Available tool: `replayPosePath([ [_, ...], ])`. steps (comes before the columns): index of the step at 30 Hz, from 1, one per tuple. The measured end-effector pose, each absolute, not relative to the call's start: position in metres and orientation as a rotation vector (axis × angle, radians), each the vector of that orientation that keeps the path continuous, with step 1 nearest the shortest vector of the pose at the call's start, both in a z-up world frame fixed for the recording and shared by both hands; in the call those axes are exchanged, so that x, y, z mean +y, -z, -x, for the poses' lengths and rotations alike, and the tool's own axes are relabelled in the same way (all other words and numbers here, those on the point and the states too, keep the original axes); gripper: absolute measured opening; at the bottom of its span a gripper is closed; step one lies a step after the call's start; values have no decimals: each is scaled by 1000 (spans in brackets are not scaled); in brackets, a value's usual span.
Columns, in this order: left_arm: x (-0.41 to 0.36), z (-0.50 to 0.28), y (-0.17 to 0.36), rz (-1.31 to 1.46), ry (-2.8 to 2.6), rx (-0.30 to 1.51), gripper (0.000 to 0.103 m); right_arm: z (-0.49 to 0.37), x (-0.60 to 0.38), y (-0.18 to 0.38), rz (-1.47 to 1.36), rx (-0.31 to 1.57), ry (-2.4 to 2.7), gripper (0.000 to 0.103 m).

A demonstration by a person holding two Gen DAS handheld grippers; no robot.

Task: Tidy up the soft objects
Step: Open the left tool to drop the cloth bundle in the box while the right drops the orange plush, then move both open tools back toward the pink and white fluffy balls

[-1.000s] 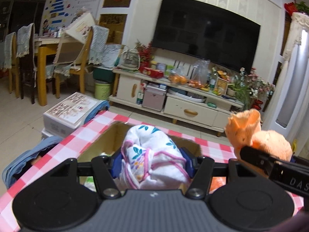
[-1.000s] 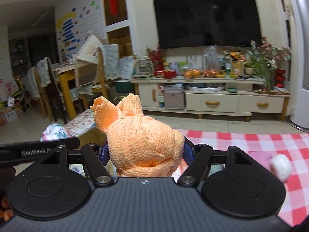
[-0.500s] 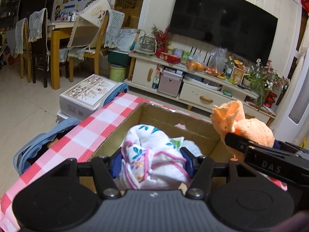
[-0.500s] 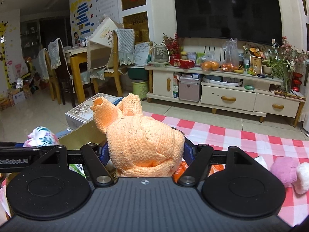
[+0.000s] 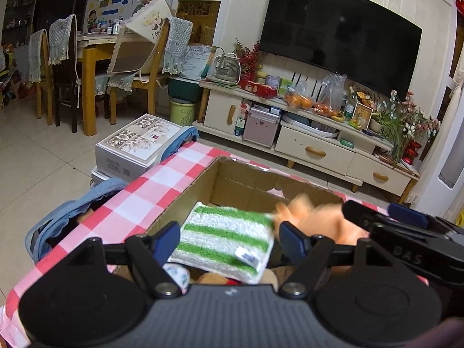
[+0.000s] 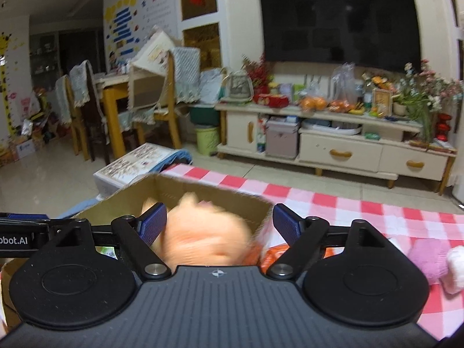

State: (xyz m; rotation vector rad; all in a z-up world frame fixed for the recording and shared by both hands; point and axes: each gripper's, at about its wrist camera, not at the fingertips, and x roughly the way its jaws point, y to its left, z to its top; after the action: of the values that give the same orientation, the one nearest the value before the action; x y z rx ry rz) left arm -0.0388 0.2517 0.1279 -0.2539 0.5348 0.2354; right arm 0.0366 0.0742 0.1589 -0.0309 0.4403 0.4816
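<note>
A brown cardboard box [image 5: 232, 179] stands on the red-checked tablecloth [image 5: 150, 185]. My left gripper [image 5: 229, 239] is open above the box. Below it lie a green-and-white striped cloth [image 5: 223, 240] and a corner of the white floral cloth [image 5: 177, 274]. My right gripper [image 6: 219, 221] is open over the box [image 6: 174, 190], and the orange knitted cloth [image 6: 206, 240] is blurred between its fingers, falling free. The orange cloth also shows in the left wrist view [image 5: 316, 220], beside the right gripper's body [image 5: 406, 249].
A pink plush [image 6: 429, 258] and a white soft ball [image 6: 456, 264] lie on the table at the right. An orange item [image 6: 275, 256] lies by the box. A blue bag [image 5: 72, 217] and a grey carton [image 5: 136, 145] sit beyond the table's left edge.
Both grippers have opened. The floral cloth has dropped from the left gripper into the box. The orange cloth has left the right gripper and is falling. Both grippers moved over the box.
</note>
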Motion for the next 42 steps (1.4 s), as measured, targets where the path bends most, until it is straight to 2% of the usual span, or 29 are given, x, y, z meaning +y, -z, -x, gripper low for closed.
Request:
replayPosePath([
  [20,226,35,-129,200,-200,528,84,-1,19,-156,-69,418,-326,101],
  [28,208,30,-128,139,-205,525,94,5,12,-154,-87,433,-293,103],
  [35,187,26,-126,93,-187,535,98,7,7,-151,-98,447,-266,103],
  [42,166,23,-125,49,-164,536,98,11,0,-148,-101,449,-237,103],
])
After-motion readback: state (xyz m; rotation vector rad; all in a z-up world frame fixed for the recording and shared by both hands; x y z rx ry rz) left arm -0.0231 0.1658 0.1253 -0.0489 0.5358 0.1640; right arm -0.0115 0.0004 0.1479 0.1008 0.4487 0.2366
